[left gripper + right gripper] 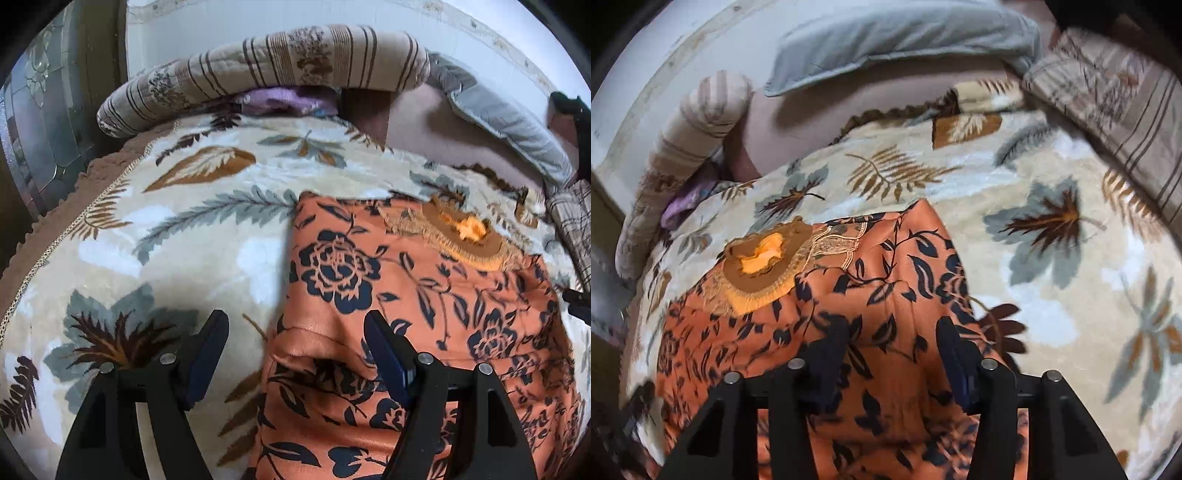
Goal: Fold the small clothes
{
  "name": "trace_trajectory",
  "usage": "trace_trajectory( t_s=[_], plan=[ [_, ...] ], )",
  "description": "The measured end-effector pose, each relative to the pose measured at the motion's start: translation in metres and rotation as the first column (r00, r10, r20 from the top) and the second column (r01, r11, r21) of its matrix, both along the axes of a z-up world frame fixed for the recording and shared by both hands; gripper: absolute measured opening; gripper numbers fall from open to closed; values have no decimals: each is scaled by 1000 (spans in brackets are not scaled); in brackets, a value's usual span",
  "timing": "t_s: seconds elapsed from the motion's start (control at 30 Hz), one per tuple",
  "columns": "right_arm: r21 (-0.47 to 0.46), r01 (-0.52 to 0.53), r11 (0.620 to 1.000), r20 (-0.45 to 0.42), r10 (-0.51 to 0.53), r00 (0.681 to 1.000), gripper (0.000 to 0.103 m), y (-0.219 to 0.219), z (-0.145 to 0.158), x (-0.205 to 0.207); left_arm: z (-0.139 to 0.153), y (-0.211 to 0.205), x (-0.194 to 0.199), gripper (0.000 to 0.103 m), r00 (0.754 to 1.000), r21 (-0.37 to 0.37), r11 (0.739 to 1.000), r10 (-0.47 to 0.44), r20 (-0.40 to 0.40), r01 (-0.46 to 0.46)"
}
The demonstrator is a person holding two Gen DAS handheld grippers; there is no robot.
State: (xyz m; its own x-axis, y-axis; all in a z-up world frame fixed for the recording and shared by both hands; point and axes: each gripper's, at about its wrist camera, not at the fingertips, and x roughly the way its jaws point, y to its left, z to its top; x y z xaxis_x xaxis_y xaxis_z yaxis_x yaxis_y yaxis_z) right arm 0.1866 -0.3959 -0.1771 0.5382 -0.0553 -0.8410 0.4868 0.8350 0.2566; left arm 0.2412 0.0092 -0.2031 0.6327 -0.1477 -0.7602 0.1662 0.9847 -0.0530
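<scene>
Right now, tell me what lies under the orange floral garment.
The orange floral garment lies on the leaf-print blanket. Whatever the cloth covers is hidden.

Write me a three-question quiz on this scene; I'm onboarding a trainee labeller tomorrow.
1. True or false: the left tool is clamped shut on the orange floral garment.
2. Multiple choice: the garment lies on A) a bare wooden table, B) a leaf-print blanket, C) a tiled floor.
3. Fill in: the embroidered neckline sits at the garment's ____ end from the right tool.

Key
1. False: both its fingers stand apart, straddling the garment's edge.
2. B.
3. Far.
</scene>
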Motion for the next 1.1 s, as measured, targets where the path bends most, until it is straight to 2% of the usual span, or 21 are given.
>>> trace_trajectory(
  t_s=[0.1, 0.17, 0.23, 0.4, 0.47, 0.57, 0.67, 0.77, 0.83, 0.97, 1.03, 1.1],
  plan=[
    [47, 12, 999, -147, -5, 989, 47, -9, -44, 17, -17, -10, 7, 76, 998, 76, 997, -8, -57, 12],
    [19, 5, 1000, -120, -3, 993, 46, -6, -42, 16, -22, -13, 8, 76, 997, 66, 998, -15, -79, 21],
    [-9, -4, 1000, -110, 3, 994, 46, 1, -29, 14, -17, -15, 5, 76, 998, 61, 998, -23, -57, 27],
    [-84, -97, 992, 36, 100, 994, 46, 36, 9, 12, 1, -23, -5, 76, 998, 47, 997, -63, 29, 61],
    [-63, -150, 987, 81, 155, 985, 46, 52, 14, 18, 0, -24, -3, 76, 997, 46, 997, -69, 23, 68],
    [10, -194, 981, 25, 194, 981, 46, 68, -6, 37, -14, -27, 5, 76, 997, 78, 995, -64, -46, 68],
    [16, -197, 980, -79, 198, 977, 46, 75, -40, 56, -27, -25, 12, 76, 993, 51, 997, -51, -110, 57],
    [4, -182, 983, -75, 181, 981, 48, 76, -32, 58, -23, -22, 12, 76, 994, 31, 998, -46, -104, 50],
    [-6, -200, 980, -36, 200, 979, 48, 84, -19, 60, -16, -21, 10, 76, 997, 25, 999, -41, -71, 43],
    [50, -307, 951, 52, 304, 951, 48, 109, -6, 69, -5, -23, 12, 76, 999, 26, 999, -33, -14, 33],
    [78, -344, 936, 40, 342, 939, 48, 126, -13, 80, -9, -24, 16, 76, 999, 52, 998, -36, -29, 38],
    [82, -372, 925, -14, 374, 927, 48, 146, -30, 90, -21, -27, 20, 76, 995, 81, 995, -46, -87, 54]
  ],
)
